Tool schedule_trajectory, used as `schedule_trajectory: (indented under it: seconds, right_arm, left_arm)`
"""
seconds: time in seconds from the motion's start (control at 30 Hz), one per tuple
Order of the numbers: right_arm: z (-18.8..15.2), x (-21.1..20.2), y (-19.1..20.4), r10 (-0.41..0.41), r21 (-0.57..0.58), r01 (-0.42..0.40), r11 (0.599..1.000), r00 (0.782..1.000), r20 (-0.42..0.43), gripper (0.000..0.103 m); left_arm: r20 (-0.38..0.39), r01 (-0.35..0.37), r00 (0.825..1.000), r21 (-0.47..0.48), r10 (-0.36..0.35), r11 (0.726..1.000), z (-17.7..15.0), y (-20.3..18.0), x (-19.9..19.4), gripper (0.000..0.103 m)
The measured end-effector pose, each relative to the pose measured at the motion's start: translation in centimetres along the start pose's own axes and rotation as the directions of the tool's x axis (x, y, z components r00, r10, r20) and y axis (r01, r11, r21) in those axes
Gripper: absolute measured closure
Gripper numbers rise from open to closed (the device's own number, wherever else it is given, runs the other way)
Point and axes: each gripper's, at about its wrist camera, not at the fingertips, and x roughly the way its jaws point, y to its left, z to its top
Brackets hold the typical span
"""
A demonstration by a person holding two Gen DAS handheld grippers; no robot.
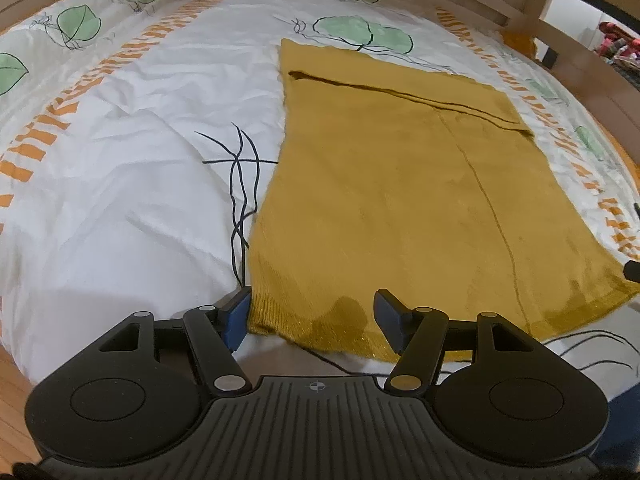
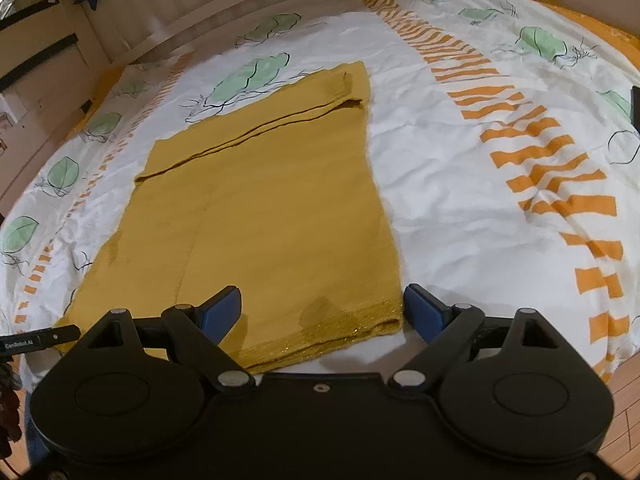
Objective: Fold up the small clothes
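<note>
Mustard-yellow sweater [image 1: 384,200], knitted, lies flat on the bed [image 1: 120,168], its sleeves folded in so it forms a long rectangle. A ribbed hem forms the near edge. The far end, where the folded layers overlap, is small and blurred in both views; the neckline cannot be made out.

Left gripper [image 1: 314,316]: jaws wide, straddling the near left corner of the hem. The left pad sits at the sweater's side edge, the right pad over the ribbing. No pinch on the cloth shows; whether the pads touch it cannot be told.

Right gripper [image 2: 322,312]: jaws wide, straddling the near right corner of the hem, one pad over the cloth, the other over the bedcover [image 2: 460,200] just beside the sweater's edge. Nothing is held.

In the right wrist view, a part of the other gripper is cut off at the left border.

Bedcover: white, with green leaves and orange stripes, wrinkled. Broad open cover lies on both sides of the sweater. A wooden bed frame [image 1: 532,4] borders the far side; wooden floor [image 2: 624,400] shows at the near corners.
</note>
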Motion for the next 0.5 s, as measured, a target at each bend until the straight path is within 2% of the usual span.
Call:
schedule_trajectory:
  seconds: [0.23, 0.5]
  right_arm:
    - [-0.17, -0.18, 0.25, 0.013, 0.014, -0.013, 1.0, 1.0, -0.005, 0.013]
    - [-0.21, -0.05, 0.0, 0.032, 0.035, -0.032, 0.999, 0.999, 0.001, 0.013]
  left_arm:
    - [0.012, 0.018, 1.0, -0.034, -0.018, 0.999, -0.17, 0.26, -0.02, 0.041]
    - [0.016, 0.018, 1.0, -0.027, -0.018, 0.999, -0.08, 0.16, 0.42, 0.043]
